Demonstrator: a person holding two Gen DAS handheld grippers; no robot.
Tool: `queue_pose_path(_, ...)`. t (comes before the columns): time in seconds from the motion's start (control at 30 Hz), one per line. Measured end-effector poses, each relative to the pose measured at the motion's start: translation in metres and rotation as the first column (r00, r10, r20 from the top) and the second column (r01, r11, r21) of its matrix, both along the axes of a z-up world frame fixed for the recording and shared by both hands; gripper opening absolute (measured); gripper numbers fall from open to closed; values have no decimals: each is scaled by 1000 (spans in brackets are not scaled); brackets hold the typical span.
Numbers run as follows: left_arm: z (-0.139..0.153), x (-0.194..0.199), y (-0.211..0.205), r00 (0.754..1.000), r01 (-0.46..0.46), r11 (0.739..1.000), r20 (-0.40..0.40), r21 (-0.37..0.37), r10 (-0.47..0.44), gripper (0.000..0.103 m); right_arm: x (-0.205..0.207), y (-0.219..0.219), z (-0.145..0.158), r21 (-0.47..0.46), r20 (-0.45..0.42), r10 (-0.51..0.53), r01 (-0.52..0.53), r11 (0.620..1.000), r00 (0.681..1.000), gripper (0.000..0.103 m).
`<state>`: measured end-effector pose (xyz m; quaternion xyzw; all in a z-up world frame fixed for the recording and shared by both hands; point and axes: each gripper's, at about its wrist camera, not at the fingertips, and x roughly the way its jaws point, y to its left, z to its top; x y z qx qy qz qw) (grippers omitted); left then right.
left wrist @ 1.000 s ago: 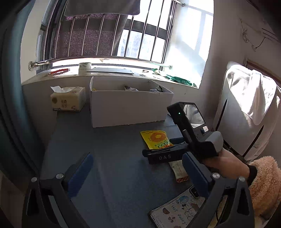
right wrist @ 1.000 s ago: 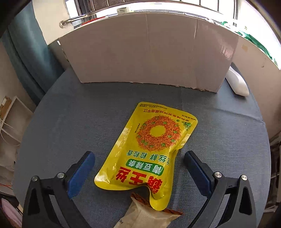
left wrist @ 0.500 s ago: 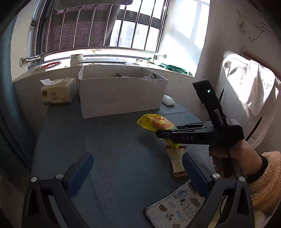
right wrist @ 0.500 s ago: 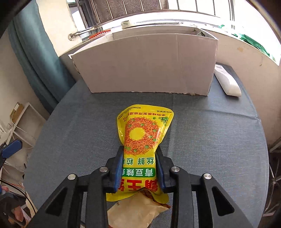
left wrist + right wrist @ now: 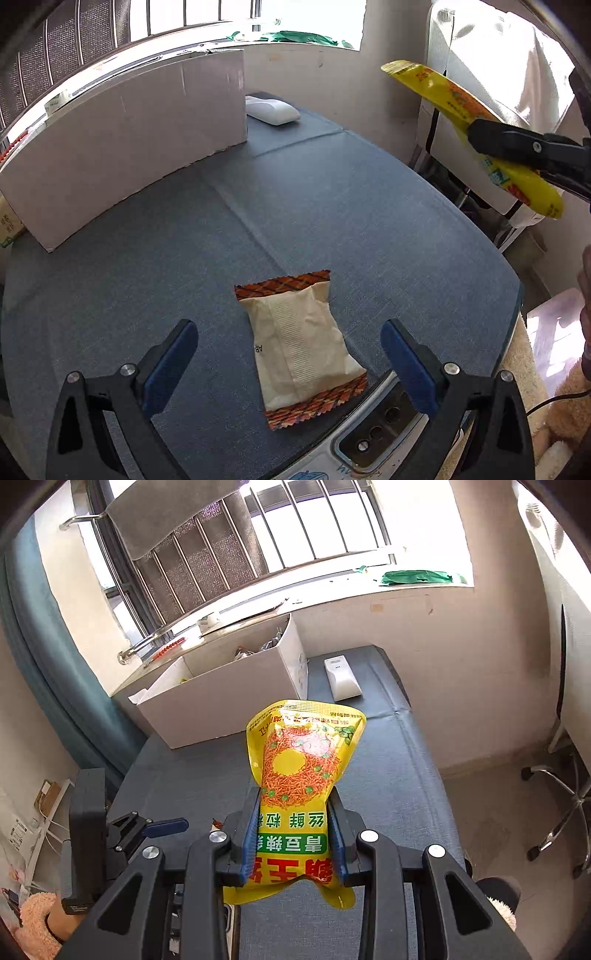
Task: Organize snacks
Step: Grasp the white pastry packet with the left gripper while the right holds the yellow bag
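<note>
The right gripper [image 5: 293, 843] clamps the yellow bag [image 5: 301, 771] aloft, its long axis pointing toward the box [image 5: 225, 698] ahead and left, while the left gripper [image 5: 290, 356], fingers spread, straddles the beige packet [image 5: 301, 347] lying lengthwise on the counter [image 5: 369, 221].

A lived-in home room: barred window [image 5: 295, 528], blue curtain [image 5: 48, 672], tissue box [image 5: 7, 221] and swivel chair [image 5: 561, 794] beside the bench [image 5: 332, 206].
</note>
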<state>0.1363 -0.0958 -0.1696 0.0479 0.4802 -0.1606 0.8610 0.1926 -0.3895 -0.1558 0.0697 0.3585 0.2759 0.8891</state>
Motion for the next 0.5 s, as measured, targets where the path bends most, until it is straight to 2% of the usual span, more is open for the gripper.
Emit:
queue_pose_path(0.03,-4,3,-1,1000,4,1000,-24,-6,-4,83,1,-5,1,4,-4,-8,8,1000,1000,35)
queue_pose_path(0.07,-4,2,-4,1000,5,1000,-14,15,-5,81,0,-9,-1,10,-10,-12,12,1000,1000,35)
queue_pose_path(0.1,-4,2,-4,1000,9,999,1,39,-9,60,-1,-13,-3,18,-16,-17,18,1000,1000,35)
queue_pose_path(0.13,-3,1,-3,1000,5,999,7,41,-5,48,-1,-16,-5,26,-24,-20,21,999,1000,35)
queue_pose_path(0.2,-2,-1,8,1000,-2,999,-5,-37,2,47,-1,-19,-10,39,-38,-15,17,999,999,35)
queue_pose_path(0.27,3,-6,16,1000,-14,999,26,-36,15,46,-1,-17,-14,48,-42,-5,7,999,999,35)
queue_pose_path(0.33,14,-13,27,998,-19,997,52,-71,23,46,-1,-11,-17,52,-44,9,-7,999,999,35)
queue_pose_path(0.5,56,-26,61,984,-65,989,159,-130,86,46,0,17,-18,51,-43,87,-85,995,995,35)
